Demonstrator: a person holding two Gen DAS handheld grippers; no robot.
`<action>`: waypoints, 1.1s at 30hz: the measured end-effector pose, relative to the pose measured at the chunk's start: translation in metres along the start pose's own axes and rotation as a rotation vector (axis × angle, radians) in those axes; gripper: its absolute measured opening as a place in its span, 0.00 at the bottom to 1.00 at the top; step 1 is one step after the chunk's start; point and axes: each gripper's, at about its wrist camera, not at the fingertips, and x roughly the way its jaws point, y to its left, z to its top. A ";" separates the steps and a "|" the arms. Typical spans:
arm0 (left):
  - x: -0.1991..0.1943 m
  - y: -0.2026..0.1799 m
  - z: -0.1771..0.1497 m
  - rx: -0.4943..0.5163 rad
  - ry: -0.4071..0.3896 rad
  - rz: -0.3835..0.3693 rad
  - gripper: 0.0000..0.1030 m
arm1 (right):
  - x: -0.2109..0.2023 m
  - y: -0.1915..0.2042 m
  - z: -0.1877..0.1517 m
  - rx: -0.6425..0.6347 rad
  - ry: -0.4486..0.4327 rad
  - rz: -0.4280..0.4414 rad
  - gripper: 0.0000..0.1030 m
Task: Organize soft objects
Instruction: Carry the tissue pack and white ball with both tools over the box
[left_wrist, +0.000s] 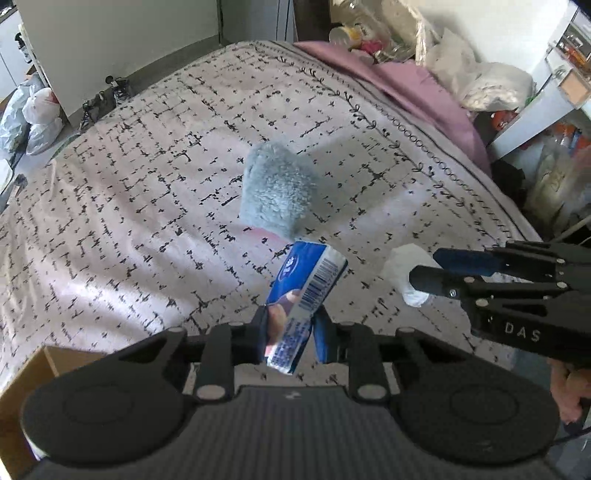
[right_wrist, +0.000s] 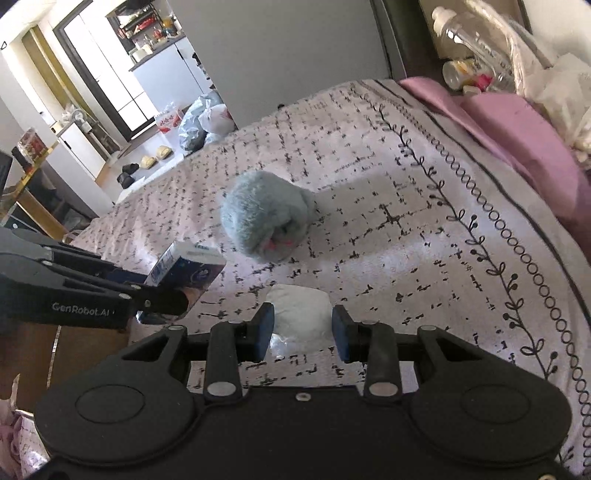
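Left claw (left_wrist: 290, 328) pinches a glossy blue tissue pack (left_wrist: 306, 291) above the patterned bed (left_wrist: 147, 206). Right claw (right_wrist: 302, 332) hangs open astride a crumpled white wad (right_wrist: 298, 314) lying on the bedspread. A fuzzy grey-blue plush (right_wrist: 264, 218) sits beyond, mid-bed.

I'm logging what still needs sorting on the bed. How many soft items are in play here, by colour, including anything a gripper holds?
Blue: 1, the tissue pack held in the left gripper.
Grey: 1, the fluffy toy on the bed.
White: 1, the bundle between the open fingers of the right gripper.
Total: 3
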 end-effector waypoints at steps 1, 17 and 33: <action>-0.006 0.000 -0.003 -0.002 -0.006 0.003 0.23 | -0.004 0.002 0.001 -0.006 -0.009 0.000 0.33; -0.083 0.033 -0.062 -0.144 -0.167 0.087 0.23 | -0.048 0.056 -0.001 -0.104 -0.110 -0.012 0.33; -0.118 0.087 -0.126 -0.225 -0.209 0.110 0.23 | -0.050 0.131 -0.010 -0.203 -0.132 0.011 0.33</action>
